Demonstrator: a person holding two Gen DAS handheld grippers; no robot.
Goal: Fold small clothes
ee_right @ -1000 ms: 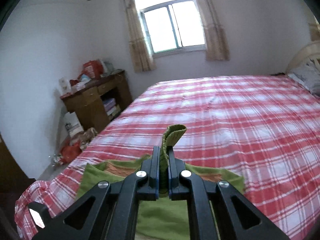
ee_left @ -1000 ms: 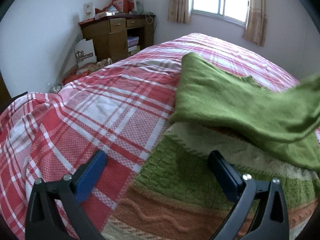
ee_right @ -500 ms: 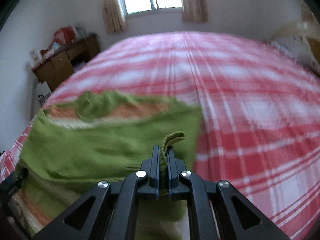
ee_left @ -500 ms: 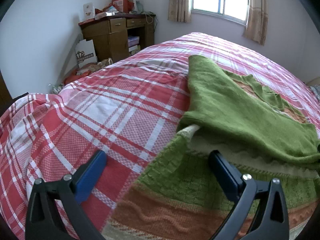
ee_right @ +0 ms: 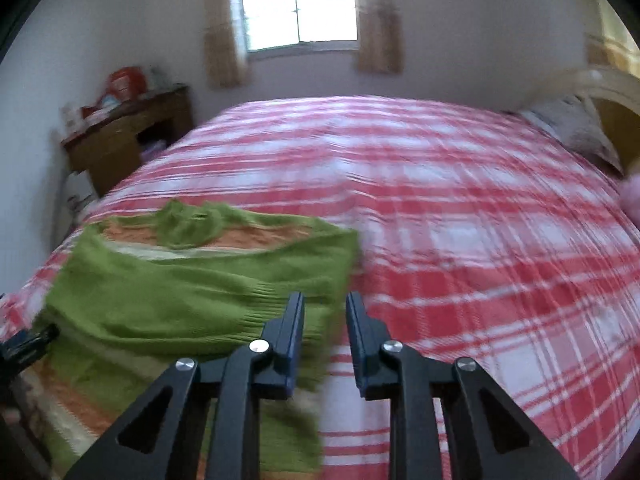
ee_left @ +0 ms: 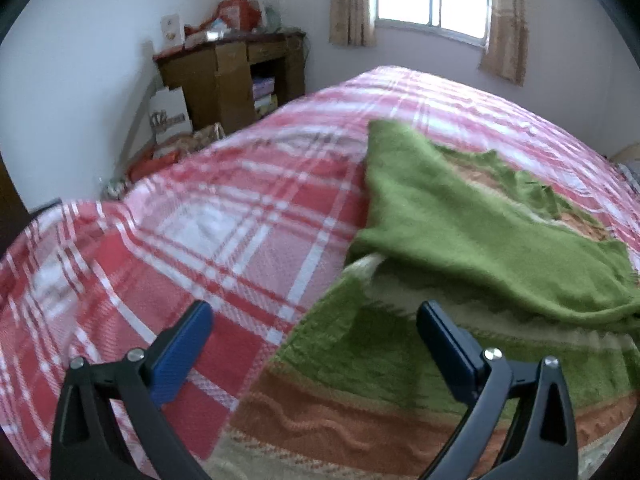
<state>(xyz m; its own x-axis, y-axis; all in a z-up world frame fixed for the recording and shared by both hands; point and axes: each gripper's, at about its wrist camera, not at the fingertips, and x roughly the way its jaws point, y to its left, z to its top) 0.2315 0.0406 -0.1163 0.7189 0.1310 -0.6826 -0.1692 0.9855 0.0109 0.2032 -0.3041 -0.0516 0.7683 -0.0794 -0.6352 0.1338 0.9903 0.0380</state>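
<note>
A small knitted sweater in green with orange and cream bands lies on the red plaid bed. A plain green sleeve is folded across its body. My left gripper is open and empty, straddling the sweater's left edge near the hem. In the right wrist view the sweater lies at lower left, its ribbed sleeve cuff just left of my right gripper. The right gripper is open with a narrow gap and holds nothing.
A brown wooden desk with clutter on top stands by the wall left of the bed, with bags on the floor beside it. A curtained window is on the far wall. A pillow lies at the bed's far right.
The right gripper carried the green sleeve down across the sweater, then opened and let it go. The sleeve now lies flat. The left gripper stayed open and shifted slightly.
</note>
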